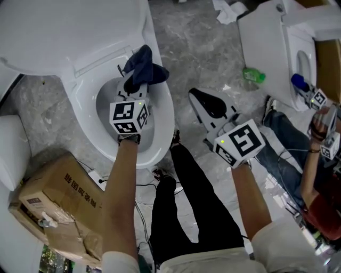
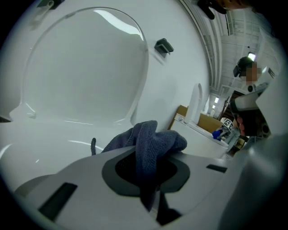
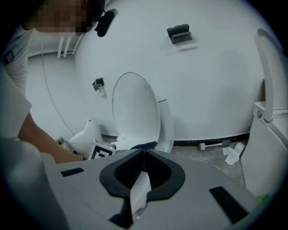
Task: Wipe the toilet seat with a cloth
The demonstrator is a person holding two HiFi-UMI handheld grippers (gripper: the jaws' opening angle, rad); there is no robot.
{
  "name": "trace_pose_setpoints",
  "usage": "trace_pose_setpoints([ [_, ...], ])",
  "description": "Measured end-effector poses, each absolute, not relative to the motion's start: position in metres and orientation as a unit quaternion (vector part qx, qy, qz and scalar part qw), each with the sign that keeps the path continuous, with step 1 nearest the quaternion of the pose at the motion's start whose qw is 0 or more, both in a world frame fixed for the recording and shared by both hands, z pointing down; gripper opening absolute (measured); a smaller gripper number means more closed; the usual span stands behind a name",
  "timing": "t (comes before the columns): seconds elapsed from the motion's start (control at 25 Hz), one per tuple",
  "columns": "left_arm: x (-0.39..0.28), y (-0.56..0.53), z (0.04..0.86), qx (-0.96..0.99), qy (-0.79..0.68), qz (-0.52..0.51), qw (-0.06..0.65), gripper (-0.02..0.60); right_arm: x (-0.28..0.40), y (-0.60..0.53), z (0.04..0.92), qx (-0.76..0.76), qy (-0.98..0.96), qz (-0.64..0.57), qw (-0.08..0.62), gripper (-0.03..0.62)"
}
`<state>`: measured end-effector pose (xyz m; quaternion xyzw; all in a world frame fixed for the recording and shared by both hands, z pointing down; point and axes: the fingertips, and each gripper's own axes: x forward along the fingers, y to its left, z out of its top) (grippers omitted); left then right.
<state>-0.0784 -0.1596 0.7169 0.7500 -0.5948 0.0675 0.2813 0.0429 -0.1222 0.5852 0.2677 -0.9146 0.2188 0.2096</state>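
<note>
The white toilet [image 1: 165,114] stands at the left of the head view with its lid [image 1: 69,32] raised. My left gripper [image 1: 137,80] reaches over the bowl, shut on a dark blue cloth [image 1: 143,66] bunched at the back right of the seat rim, near the hinge. In the left gripper view the cloth [image 2: 150,139] hangs out of the jaws before the raised lid [image 2: 85,67]. My right gripper [image 1: 205,104] hovers over the floor to the right of the bowl, its black jaws shut with nothing gripped. From the right gripper view [image 3: 144,155] the toilet [image 3: 135,112] is seen ahead.
A cardboard box [image 1: 58,208] sits on the floor at the lower left. A second toilet [image 1: 277,48] stands at the upper right, where another person [image 1: 319,160] works with grippers. A green bottle [image 1: 254,75], crumpled paper [image 1: 226,10] and cables [image 1: 154,181] lie on the floor.
</note>
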Motion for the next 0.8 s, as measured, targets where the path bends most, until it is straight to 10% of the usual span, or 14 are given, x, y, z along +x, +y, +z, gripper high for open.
trace_pose_setpoints([
  [0.8,0.020,-0.047,0.727,0.841,-0.405,0.154,0.325,0.041,0.053,-0.072,0.582,0.287,-0.908,0.230,0.201,0.035],
])
